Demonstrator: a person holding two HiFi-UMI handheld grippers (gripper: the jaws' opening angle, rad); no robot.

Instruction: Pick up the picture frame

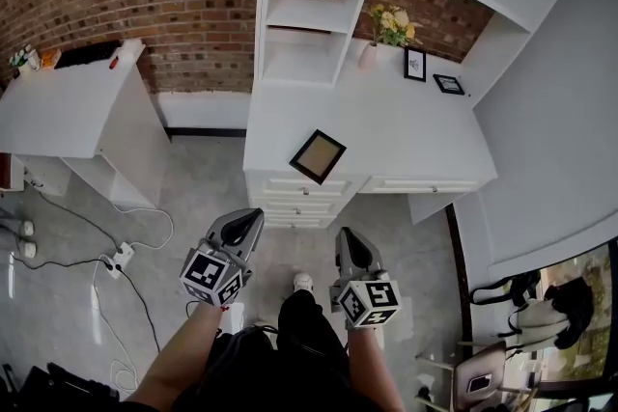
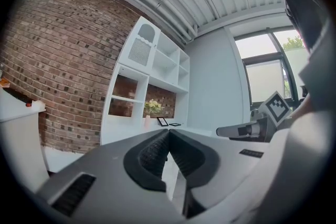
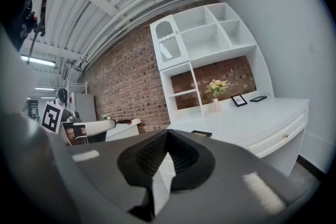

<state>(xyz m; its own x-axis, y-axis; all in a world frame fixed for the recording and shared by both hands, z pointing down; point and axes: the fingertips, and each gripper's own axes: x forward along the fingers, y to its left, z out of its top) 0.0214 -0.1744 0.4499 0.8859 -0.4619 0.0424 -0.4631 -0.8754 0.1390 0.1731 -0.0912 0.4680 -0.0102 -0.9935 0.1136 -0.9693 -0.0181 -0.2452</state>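
Observation:
A dark picture frame (image 1: pixel 318 155) with a brown inside lies flat near the front edge of the white desk (image 1: pixel 406 140); the right gripper view shows the same picture frame (image 3: pixel 201 134) just past the jaws. Both grippers hang over the floor in front of the desk, well short of the frame. My left gripper (image 1: pixel 253 219) is shut with nothing in it, its pads (image 2: pixel 157 152) meeting at the tip. My right gripper (image 1: pixel 345 238) is shut and empty too. Each gripper points roughly level toward the desk.
Two small black frames (image 1: pixel 414 65) (image 1: pixel 448 84) and a vase of flowers (image 1: pixel 386 29) stand at the desk's back, under white shelves (image 1: pixel 309 14). A white side table (image 1: pixel 68 111) is at left. Cables and a power strip (image 1: pixel 121 258) lie on the floor. A chair (image 1: pixel 483 379) is at lower right.

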